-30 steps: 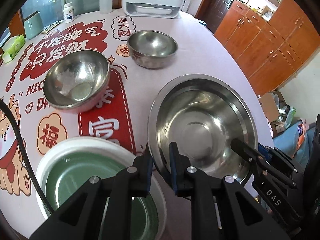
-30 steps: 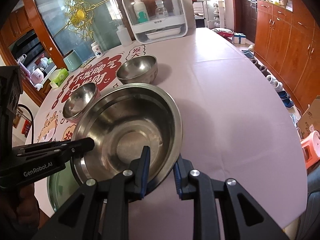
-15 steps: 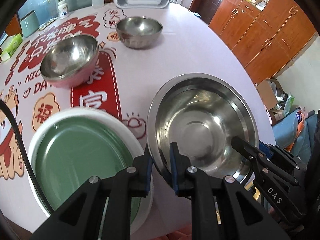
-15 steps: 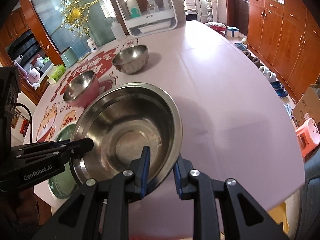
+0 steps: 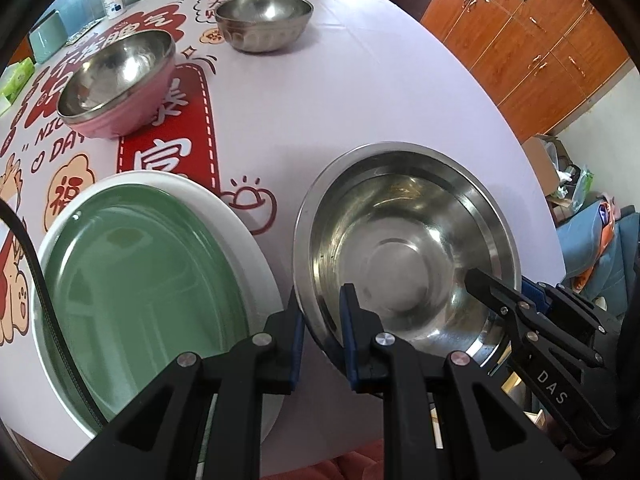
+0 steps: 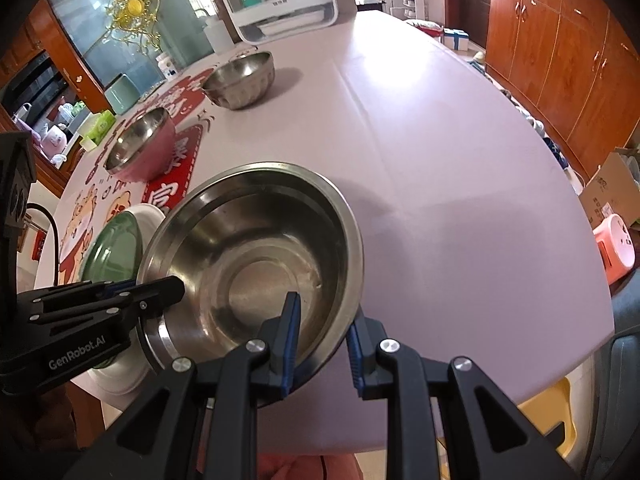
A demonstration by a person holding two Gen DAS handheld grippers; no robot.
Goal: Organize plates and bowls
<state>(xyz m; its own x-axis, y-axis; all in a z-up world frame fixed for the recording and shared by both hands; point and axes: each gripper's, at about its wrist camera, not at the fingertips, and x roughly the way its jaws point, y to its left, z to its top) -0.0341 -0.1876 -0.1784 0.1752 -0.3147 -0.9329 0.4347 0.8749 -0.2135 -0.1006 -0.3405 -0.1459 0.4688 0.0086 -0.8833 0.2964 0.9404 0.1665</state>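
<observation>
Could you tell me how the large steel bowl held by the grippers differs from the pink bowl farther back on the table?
The large steel bowl is wider, with a broad flat rim; the pink bowl is smaller and deeper. The large bowl is bare steel outside, the pink bowl pink outside. The left gripper and right gripper each clamp the large bowl's rim; the pink bowl stands untouched on the tablecloth. Both are empty, upright and steel inside.

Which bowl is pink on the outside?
The middle bowl, on the red writing. Its outside is pink; the big bowl both grippers hold and the far bowl are bare steel.
</observation>
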